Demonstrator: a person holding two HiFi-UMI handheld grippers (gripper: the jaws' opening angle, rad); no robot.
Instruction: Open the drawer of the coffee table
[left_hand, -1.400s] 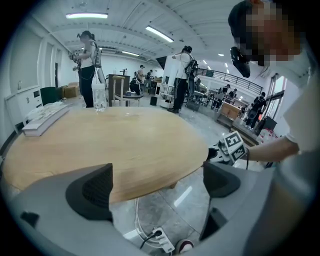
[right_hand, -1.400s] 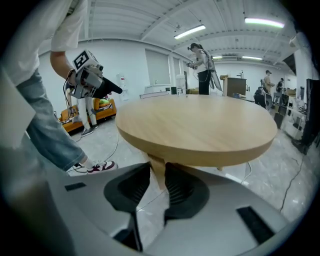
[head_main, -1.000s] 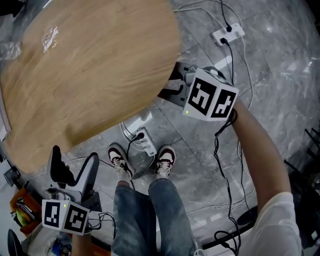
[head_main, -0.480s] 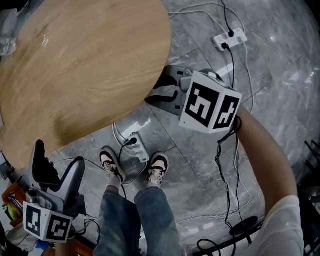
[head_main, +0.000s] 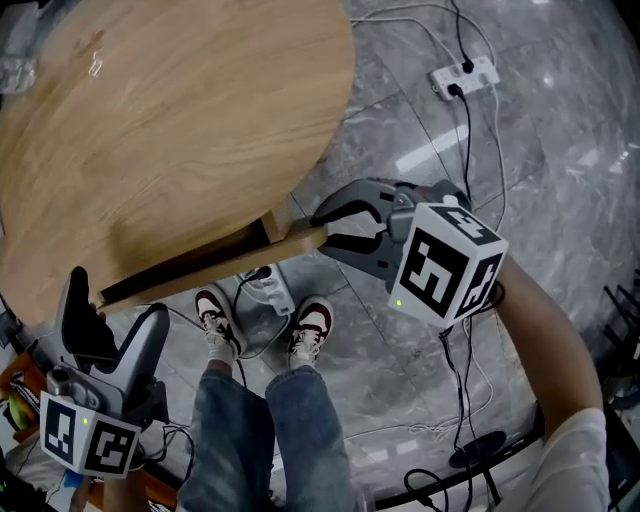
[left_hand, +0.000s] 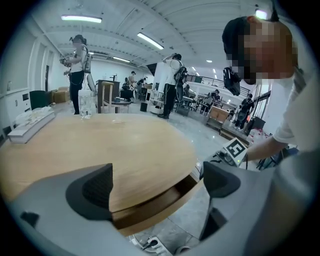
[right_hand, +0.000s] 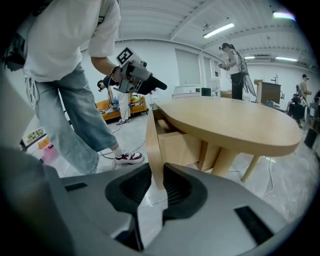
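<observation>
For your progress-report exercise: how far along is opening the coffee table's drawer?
Done: the drawer stands partly out from under the tabletop. In hand: the right claw is clamped on its front panel; the left claw is open, empty. Left: pulling it fully out.

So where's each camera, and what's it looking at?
Head view: on the person's head, looking down at the coffee table, jeans and shoes.
Left gripper view: rides the left hand-held gripper, open jaws toward coffee table, torso.
Right gripper view: rides the right hand-held gripper, jaws pinching the drawer front; jeans beyond.
All three show the drawer front.
</observation>
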